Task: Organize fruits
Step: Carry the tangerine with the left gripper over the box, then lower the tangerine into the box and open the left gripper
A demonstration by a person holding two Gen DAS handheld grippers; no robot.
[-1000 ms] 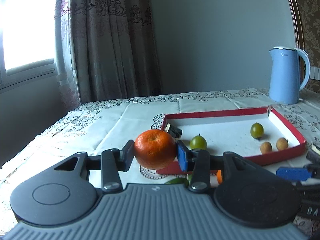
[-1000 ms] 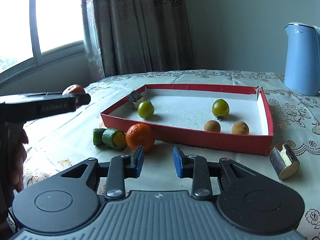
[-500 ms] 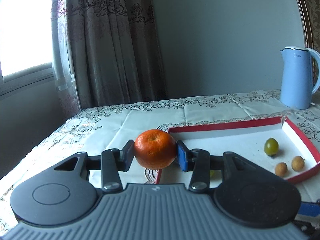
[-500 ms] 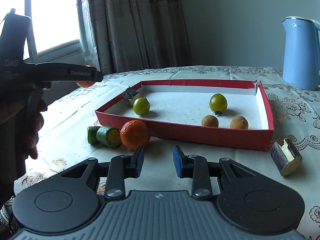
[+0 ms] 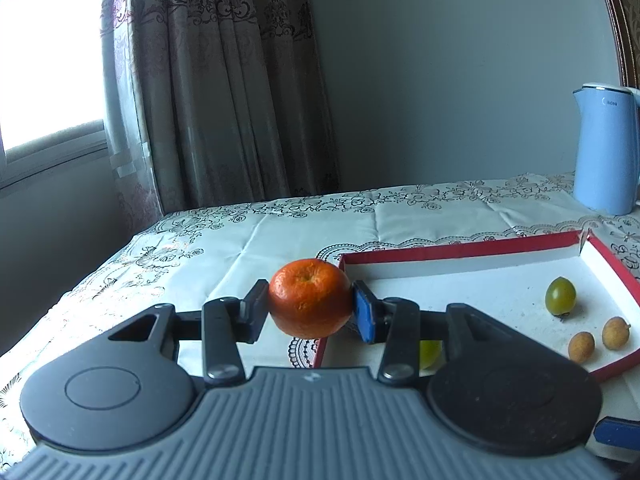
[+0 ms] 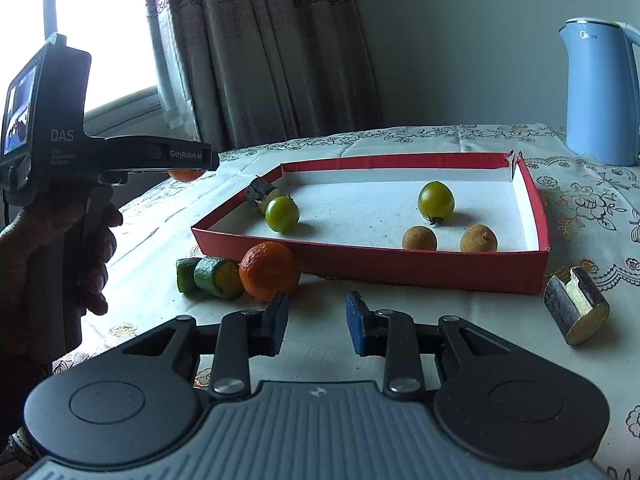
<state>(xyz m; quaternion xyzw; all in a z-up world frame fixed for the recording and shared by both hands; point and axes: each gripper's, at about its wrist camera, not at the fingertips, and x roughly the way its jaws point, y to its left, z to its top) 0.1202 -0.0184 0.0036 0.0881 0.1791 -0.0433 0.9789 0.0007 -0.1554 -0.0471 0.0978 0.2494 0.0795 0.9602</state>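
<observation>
The left hand-held gripper [image 5: 310, 312] pinches an orange mandarin [image 5: 310, 298] between its two pads, stem dimple turned upward, and holds it in the air above the table [image 5: 248, 248]. The relation that matters is where the red tray [image 5: 456, 251] lies from this fruit: it sits ahead and to the right, its near-left corner almost under the blue pad, so the white floor opens out rightward from the held mandarin. By my reading, a short carry to the right and slightly forward would bring the fruit over the tray before letting go. The fruit is nearly round, so its axis matters little for setting it down.

Inside the tray lie two green tomatoes [image 6: 282, 214] [image 6: 436, 200], two brown longans [image 6: 419, 238] [image 6: 479, 239] and a dark stub [image 6: 259, 194] in the far-left corner.

The right hand-held gripper [image 6: 316, 322] hangs low near the table's front edge with its pads spread apart and nothing between them. A second mandarin [image 6: 270, 271] lies on the table just ahead and left of its left pad, touching the tray's front wall, with cut cucumber pieces [image 6: 212, 280] on its left. A dark wood-like piece [image 6: 576, 310] lies off the tray's front-right corner. The right hand-held gripper is the nearer one to that second mandarin. A blue kettle [image 6: 596, 92] stands toward the far-right corner.
</observation>
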